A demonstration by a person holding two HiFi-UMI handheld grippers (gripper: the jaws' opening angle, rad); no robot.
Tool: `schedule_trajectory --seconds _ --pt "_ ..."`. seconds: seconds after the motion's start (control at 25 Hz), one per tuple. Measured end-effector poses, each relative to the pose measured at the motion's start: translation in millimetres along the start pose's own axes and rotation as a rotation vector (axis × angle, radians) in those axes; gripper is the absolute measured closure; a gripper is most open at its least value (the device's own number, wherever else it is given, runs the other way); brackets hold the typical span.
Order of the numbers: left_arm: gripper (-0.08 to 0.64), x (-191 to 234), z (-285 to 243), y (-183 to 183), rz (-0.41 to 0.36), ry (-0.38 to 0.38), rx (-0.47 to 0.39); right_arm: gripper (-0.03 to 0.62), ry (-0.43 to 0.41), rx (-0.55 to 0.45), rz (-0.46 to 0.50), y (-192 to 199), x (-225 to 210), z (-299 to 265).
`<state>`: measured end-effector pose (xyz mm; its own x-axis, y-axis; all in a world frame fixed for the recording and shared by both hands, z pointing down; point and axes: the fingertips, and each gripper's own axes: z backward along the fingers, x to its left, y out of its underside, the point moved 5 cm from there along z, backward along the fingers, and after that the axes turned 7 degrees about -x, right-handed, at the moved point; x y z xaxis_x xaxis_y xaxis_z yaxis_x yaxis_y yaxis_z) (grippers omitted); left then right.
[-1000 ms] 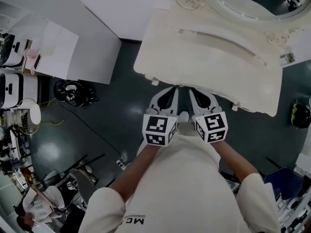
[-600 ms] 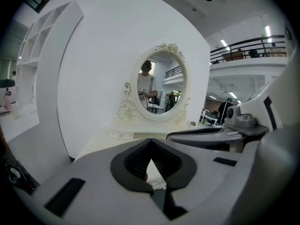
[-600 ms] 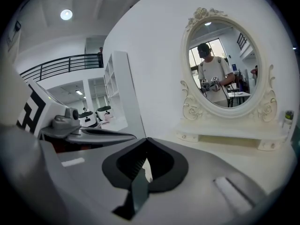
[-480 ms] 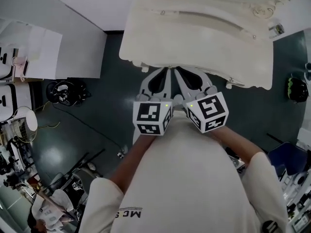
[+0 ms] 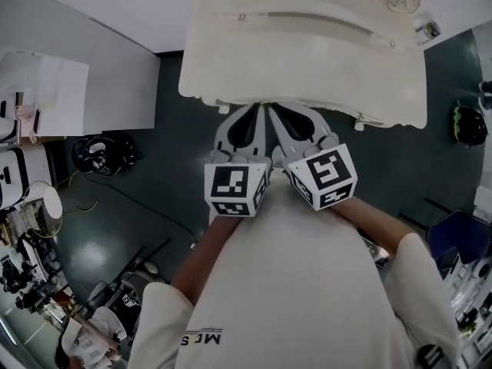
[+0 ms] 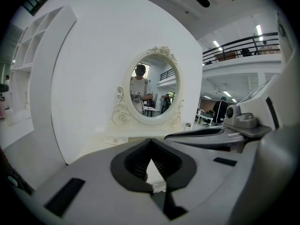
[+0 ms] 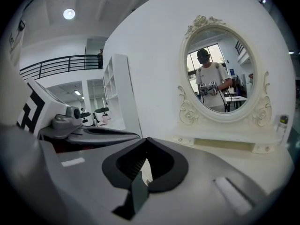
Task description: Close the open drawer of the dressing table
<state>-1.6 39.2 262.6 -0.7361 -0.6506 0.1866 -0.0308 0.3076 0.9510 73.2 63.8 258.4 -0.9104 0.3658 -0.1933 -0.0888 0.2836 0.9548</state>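
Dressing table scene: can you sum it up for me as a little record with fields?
furniture: cream dressing table, oval mirror with carved frame
left gripper: jaws together, empty, tips at the table's front edge
right gripper: the same, close beside the left one
drawer: hidden under the tabletop in the head view

Dressing table (image 5: 307,60), cream top, spans upper frame; carved mirror frame (image 5: 403,0) at top edge. L gripper (image 5: 259,111) & R gripper (image 5: 271,111) side by side, tips at table's front edge, approx mid-width, nearly touching each other. Each gripper's jaws taper to closed point. L marker cube (image 5: 233,191), R marker cube (image 5: 323,177) nearest person. White shirt (image 5: 307,283) fills bottom. Dark floor (image 5: 169,206). Black gadget w/ cable (image 5: 104,154) on floor, left. Blue box (image 5: 453,241), right.
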Motion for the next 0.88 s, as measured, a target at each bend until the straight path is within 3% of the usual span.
schedule_trajectory --seconds 0.88 --pt "0.551 -2 4 12 -0.009 -0.001 0.032 0.595 0.033 0.000 -0.019 17 -1 10"
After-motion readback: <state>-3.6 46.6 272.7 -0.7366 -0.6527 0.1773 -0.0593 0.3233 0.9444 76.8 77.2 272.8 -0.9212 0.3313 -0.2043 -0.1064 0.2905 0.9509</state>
